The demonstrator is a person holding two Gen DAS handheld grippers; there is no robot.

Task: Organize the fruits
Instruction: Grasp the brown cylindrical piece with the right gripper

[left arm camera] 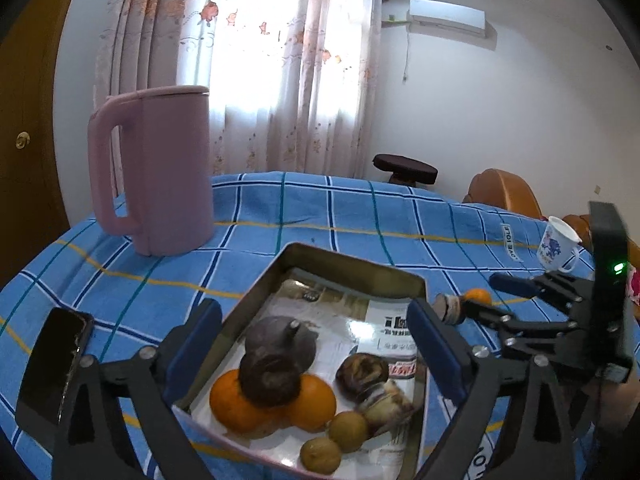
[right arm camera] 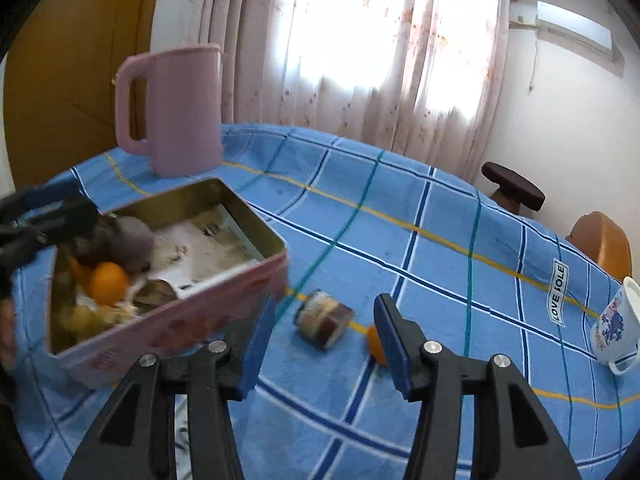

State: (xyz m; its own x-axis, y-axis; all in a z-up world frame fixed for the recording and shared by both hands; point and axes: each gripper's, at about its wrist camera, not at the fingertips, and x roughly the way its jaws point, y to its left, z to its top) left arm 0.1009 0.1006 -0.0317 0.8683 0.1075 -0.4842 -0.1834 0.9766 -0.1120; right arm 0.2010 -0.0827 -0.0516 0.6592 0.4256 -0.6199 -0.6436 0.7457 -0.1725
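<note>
Currently the surface (right arm camera: 420, 216), under a blue checked cloth, carries a pink-sided tin (right arm camera: 192, 312) already holding oranges (left arm camera: 236, 400), dark fruits and small greenish ones. Outside it, just beside its right wall, lie a brown layered piece (right arm camera: 324, 324) and a small orange (right arm camera: 376, 344), close together. Left tongs (left arm camera: 316, 356) hang wide over the tin, empty. Right tongs (right arm camera: 326, 344) stand part open, empty, aimed at the brown piece. Advice: centre both pads on it before closing, avoiding the neighbouring orange, which may roll.
</note>
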